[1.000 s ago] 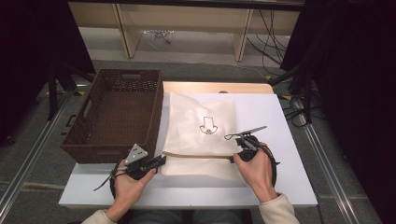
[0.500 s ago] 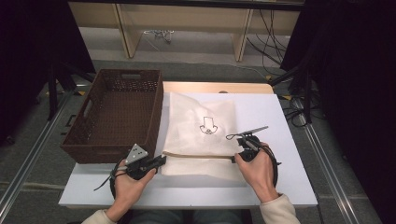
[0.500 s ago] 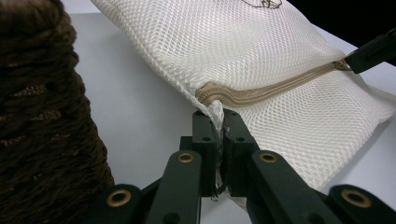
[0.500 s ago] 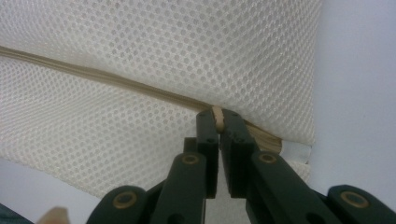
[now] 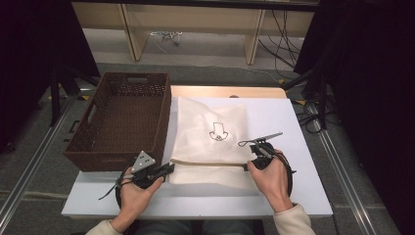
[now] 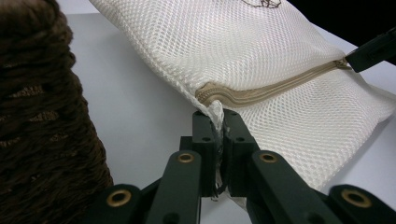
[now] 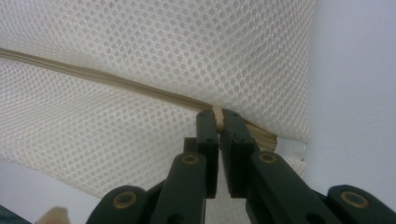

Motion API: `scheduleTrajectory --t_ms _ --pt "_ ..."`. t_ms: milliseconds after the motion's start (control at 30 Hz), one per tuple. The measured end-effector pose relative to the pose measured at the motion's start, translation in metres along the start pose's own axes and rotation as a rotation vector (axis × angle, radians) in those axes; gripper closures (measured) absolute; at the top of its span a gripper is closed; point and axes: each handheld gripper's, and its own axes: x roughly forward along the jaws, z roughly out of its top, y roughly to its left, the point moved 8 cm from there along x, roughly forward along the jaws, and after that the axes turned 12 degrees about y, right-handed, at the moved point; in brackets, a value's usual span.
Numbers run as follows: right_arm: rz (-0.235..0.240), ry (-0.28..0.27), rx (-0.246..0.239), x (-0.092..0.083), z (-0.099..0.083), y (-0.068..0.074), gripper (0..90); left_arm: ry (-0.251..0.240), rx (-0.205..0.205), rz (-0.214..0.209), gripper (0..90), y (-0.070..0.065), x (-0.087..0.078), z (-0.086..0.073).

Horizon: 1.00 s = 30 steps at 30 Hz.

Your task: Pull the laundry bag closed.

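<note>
A cream mesh laundry bag (image 5: 210,132) with a small dark print lies flat on the white table (image 5: 293,122). A tan zipper (image 5: 210,163) runs across its near part. My left gripper (image 5: 171,168) is shut on the bag's left corner, at the zipper's end (image 6: 215,112). At the zipper's right end, my right gripper (image 5: 246,167) is shut on the tan zipper pull (image 7: 217,116). In the left gripper view the zipper (image 6: 271,86) stretches away to the right gripper's black jaw tip (image 6: 371,46).
A dark brown wicker basket (image 5: 122,117) stands at the left of the table, its wall (image 6: 42,116) close beside my left gripper. Bare table lies to the right of the bag and along the near edge. Cables and table legs lie on the floor beyond.
</note>
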Motion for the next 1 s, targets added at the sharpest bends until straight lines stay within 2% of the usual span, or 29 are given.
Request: scheduleTrajectory --t_ms 100,133,233,400,433,533,600,700,800,867,1000 --pt "-0.004 -0.001 0.000 0.0002 0.0000 -0.0007 87.6 0.000 0.001 0.000 85.3 -0.0001 0.0001 0.0000" --pt "-0.008 0.003 0.018 -0.0002 -0.0008 -0.0002 87.6 0.000 -0.001 -0.002 85.3 -0.0001 0.0001 -0.0001" --pt "-0.002 -0.001 -0.011 0.0002 -0.0006 -0.0024 87.6 0.000 0.001 0.000 85.3 -0.0006 0.0004 0.0000" --pt "-0.008 -0.006 -0.011 0.0002 -0.0008 -0.0049 87.6 -0.001 0.000 -0.002 85.3 -0.0006 0.0005 0.0000" --pt "-0.009 -0.001 0.006 -0.0003 -0.0015 -0.0047 87.6 -0.001 0.002 0.000 85.3 -0.0007 0.0005 0.0002" --pt "-0.002 0.000 0.006 -0.0009 -0.0016 -0.0061 87.6 -0.002 -0.016 0.000 85.3 -0.0011 0.0006 -0.0001" --pt "-0.010 -0.009 0.010 -0.0009 -0.0010 -0.0071 87.6 -0.001 0.003 0.000 85.3 -0.0004 0.0007 0.0000" --pt "-0.001 -0.002 0.028 -0.0024 -0.0020 -0.0064 87.6 -0.002 -0.002 -0.002 85.3 -0.0012 0.0007 0.0001" --pt "0.000 -0.004 0.009 -0.0020 -0.0017 -0.0077 87.6 0.000 0.001 -0.004 85.3 -0.0006 0.0007 -0.0001" --pt "-0.001 -0.005 0.033 -0.0030 -0.0020 -0.0075 87.6 -0.002 0.000 -0.006 85.3 -0.0013 0.0008 0.0002" --pt "0.000 -0.008 0.019 -0.0026 -0.0015 -0.0091 87.6 -0.002 0.000 -0.007 85.3 -0.0013 0.0006 0.0003"
